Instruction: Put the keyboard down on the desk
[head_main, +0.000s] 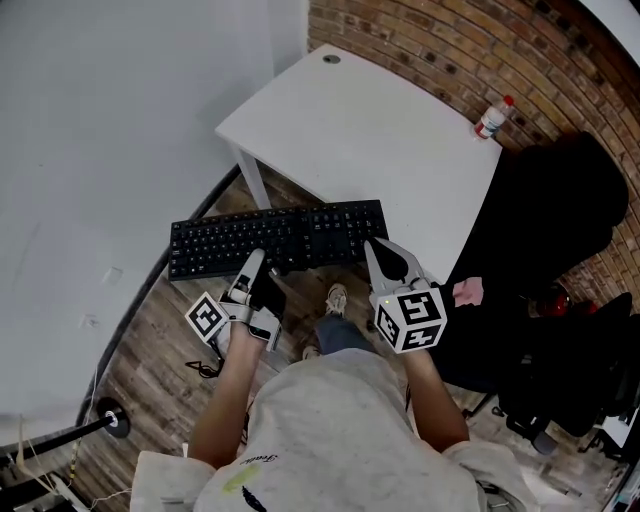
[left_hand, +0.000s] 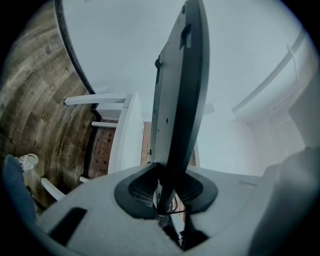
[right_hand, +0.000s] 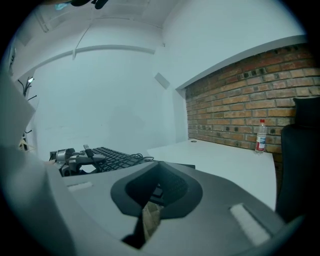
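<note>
White desk (head_main: 370, 130) beside brick wall (head_main: 430, 40)

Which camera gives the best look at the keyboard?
The head view: the whole keyboard, keys up, shows there. The left gripper view shows only its underside, seen edge-on; the right gripper view catches just part of the keys.

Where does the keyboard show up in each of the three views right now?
Head view: keyboard lies across the centre, just short of the white desk.
Left gripper view: keyboard is edge-on, rising up the middle from between the jaws.
Right gripper view: keyboard sits low, left of centre, keys up.
Shared landmark: the white desk, behind the keyboard in the left gripper view and right of it in the right gripper view.
</note>
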